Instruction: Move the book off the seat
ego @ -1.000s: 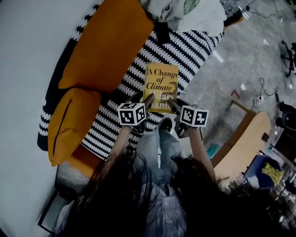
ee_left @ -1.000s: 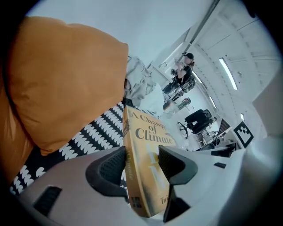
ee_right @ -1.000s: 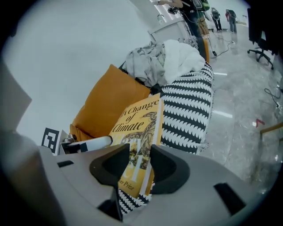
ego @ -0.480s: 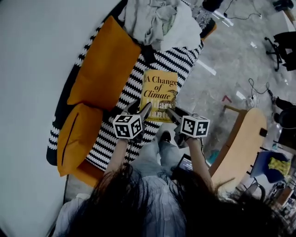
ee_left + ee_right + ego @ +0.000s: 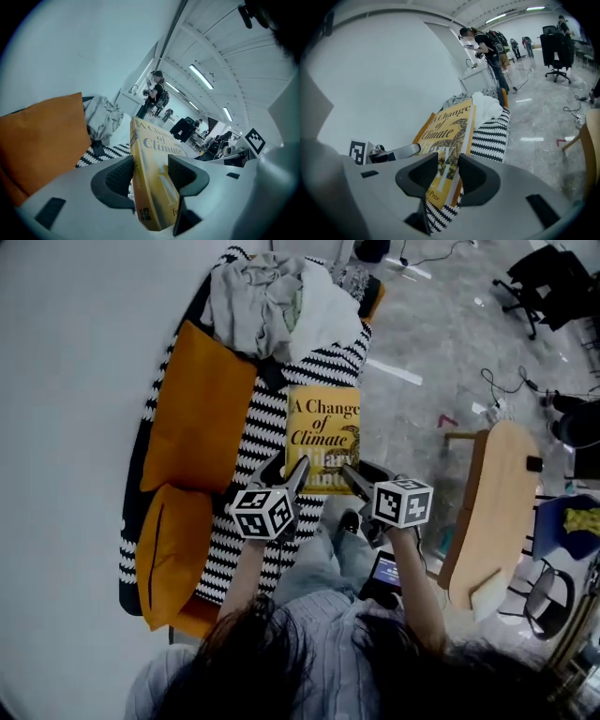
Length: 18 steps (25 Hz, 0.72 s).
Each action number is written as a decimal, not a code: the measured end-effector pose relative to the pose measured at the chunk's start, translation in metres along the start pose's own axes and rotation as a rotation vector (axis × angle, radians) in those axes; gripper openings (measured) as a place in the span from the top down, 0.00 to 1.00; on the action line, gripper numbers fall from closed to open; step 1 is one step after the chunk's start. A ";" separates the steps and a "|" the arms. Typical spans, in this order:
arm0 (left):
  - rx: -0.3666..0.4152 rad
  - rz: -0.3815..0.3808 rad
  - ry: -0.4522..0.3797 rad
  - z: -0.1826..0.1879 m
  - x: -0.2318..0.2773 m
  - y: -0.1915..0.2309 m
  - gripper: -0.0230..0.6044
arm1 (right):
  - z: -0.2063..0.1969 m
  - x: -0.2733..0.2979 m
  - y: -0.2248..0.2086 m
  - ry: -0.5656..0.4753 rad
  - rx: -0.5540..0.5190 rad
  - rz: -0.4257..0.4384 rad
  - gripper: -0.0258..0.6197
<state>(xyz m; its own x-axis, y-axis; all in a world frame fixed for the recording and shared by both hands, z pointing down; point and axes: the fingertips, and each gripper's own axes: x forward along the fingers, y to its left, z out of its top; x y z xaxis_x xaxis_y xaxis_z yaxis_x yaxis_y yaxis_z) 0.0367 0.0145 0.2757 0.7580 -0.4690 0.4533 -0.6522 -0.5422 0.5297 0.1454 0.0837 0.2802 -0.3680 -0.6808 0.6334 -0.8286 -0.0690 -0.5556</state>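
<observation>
A long sofa with a black-and-white striped seat cover [image 5: 272, 423] stands along a plain white wall [image 5: 75, 381]. On its back part lie two orange rectangular cushions, one larger [image 5: 199, 413] and one smaller [image 5: 173, 549] nearer the person. A heap of grey and white crumpled clothes [image 5: 272, 301] fills the far end. To the right is a glossy grey stone floor [image 5: 422, 334] with loose black cables [image 5: 497, 390] on it, a pale wooden table with rounded ends [image 5: 487, 502] and a black office chair [image 5: 534, 277]. In the right gripper view a person with a backpack [image 5: 490, 51] stands far off at a white counter.

The yellow book with the pale title "A Change of Climate" [image 5: 323, 427] is held over the front part of the striped seat, tilted. A dark drawing sits under the title, and large pale letters below it are partly covered. The left gripper [image 5: 291, 474] has its jaws clamped on the near corner at the spine. The right gripper [image 5: 349, 476] has its jaws closed on the opposite near edge.
</observation>
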 end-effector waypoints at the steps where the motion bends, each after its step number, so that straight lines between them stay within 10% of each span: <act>1: 0.014 -0.018 0.005 0.000 0.003 -0.008 0.58 | 0.000 -0.008 -0.004 -0.013 0.007 -0.012 0.73; 18: 0.143 -0.204 0.103 -0.040 0.048 -0.157 0.58 | -0.019 -0.143 -0.087 -0.189 0.148 -0.145 0.73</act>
<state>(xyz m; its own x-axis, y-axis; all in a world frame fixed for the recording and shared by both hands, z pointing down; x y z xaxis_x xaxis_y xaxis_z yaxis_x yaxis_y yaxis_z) 0.1752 0.1054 0.2431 0.8652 -0.2708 0.4220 -0.4745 -0.7144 0.5143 0.2613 0.2009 0.2484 -0.1535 -0.7787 0.6084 -0.7913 -0.2719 -0.5477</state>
